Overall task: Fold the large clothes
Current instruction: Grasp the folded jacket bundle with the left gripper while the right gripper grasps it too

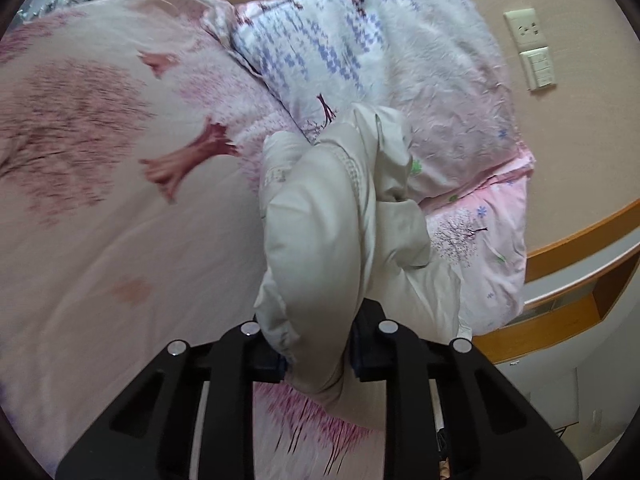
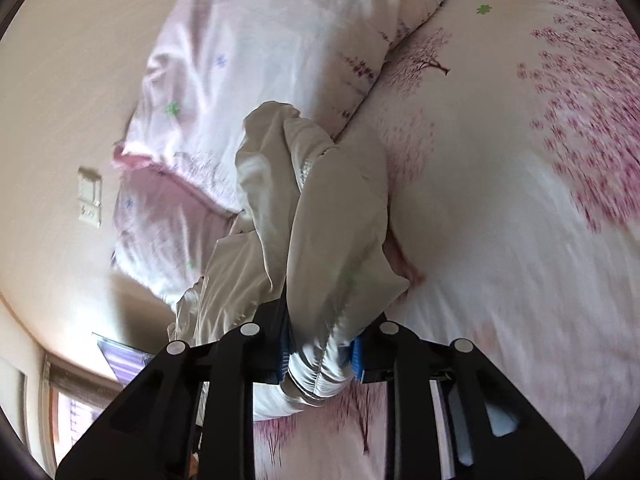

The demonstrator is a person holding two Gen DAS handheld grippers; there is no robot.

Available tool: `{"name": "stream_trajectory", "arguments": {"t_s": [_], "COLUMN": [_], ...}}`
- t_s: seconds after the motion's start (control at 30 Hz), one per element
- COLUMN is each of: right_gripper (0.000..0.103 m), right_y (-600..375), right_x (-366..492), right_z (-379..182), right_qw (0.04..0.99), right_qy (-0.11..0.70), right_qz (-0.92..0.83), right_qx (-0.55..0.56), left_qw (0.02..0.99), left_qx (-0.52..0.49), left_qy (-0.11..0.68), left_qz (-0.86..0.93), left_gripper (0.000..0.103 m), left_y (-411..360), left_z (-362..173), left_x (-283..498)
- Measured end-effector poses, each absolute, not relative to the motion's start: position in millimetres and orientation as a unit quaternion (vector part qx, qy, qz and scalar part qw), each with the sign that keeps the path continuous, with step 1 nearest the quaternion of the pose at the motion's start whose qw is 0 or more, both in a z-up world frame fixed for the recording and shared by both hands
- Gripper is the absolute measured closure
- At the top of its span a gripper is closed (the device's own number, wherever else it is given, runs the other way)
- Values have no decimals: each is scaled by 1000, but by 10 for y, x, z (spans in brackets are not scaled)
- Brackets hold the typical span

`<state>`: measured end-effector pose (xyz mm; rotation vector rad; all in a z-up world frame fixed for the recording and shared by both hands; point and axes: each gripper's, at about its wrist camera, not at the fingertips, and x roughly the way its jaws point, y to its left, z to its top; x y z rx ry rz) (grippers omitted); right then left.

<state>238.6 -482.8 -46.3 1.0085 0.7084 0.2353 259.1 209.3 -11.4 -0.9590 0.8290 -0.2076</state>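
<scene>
A pale beige padded garment (image 1: 320, 232) hangs bunched above a bed with pink blossom-print bedding (image 1: 120, 220). My left gripper (image 1: 318, 360) is shut on a thick fold of it, the cloth squeezed between both black pads and rising away from them. In the right wrist view the same beige garment (image 2: 320, 216) shows its gathered, stitched hem pinched in my right gripper (image 2: 320, 360), which is shut on it between blue-edged pads. The cloth drapes from each grip toward the pillows; its far end lies against them.
Two flowered pillows (image 1: 380, 60) lean at the head of the bed against a beige wall with a socket and switch plate (image 1: 532, 48). A wooden bedside shelf (image 1: 580, 272) stands beside the mattress. In the right wrist view a pillow (image 2: 260, 60) and a wall plate (image 2: 90, 196) show.
</scene>
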Motion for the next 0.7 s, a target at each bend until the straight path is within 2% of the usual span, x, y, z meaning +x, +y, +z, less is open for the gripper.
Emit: {"name": "stream_trajectory", "arguments": {"t_s": [0.37,0.47,0.5,0.53,0.63,0.7], "right_gripper": [78,65,54,49,45,44], "right_y": [-4521,-4457,-4462,-4484,-4530,-4478], "right_x": [1483,1368,1342,1290,1135,1090], "right_z": [-612,-565,-535,-467,-252,-32], "right_qw": [812,833,841,853,887,912], "right_qy": [354,364,364,360,321,287], "right_qz": [115,89,76,52,-7,-35], "right_qx": [449,406,393,375,331,291], "left_qw": [798,796,795,796,803,805], "left_qx": [-454,-457,-457,-456,-445,-444], "left_qy": [389,390,392,393,391,387], "left_qz": [-78,-77,-75,-71,-68,-74], "left_gripper": [78,71,68,65,55,45], "left_y": [2560,2603,2608,2610,2596,2587], "left_z": [-173,-256,-286,-297,-297,-291], "left_x": [1626,1534,1536,1539,1543,1552]}}
